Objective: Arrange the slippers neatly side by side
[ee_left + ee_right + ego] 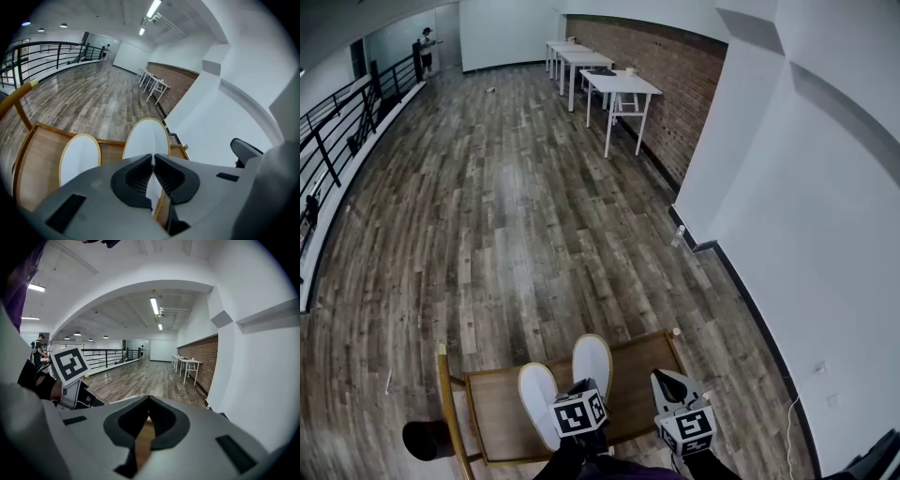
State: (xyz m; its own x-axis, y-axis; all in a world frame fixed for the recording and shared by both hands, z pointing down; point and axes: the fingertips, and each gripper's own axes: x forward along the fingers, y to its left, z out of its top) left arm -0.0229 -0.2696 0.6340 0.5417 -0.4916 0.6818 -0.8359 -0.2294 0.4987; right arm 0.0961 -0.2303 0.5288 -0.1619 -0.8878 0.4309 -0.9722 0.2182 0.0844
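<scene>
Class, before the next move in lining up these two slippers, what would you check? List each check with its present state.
1. Left gripper has hold of the right-hand slipper: ok, jaws closed on its heel edge.
2. Right gripper is free to help: ok, jaws together with nothing between them.
3. Toes are level: not ok, the left-hand slipper sits further back.
4. Both slippers lie on the wooden board: ok.
5. Slippers do not overlap: ok, a strip of wood shows between them.
</scene>
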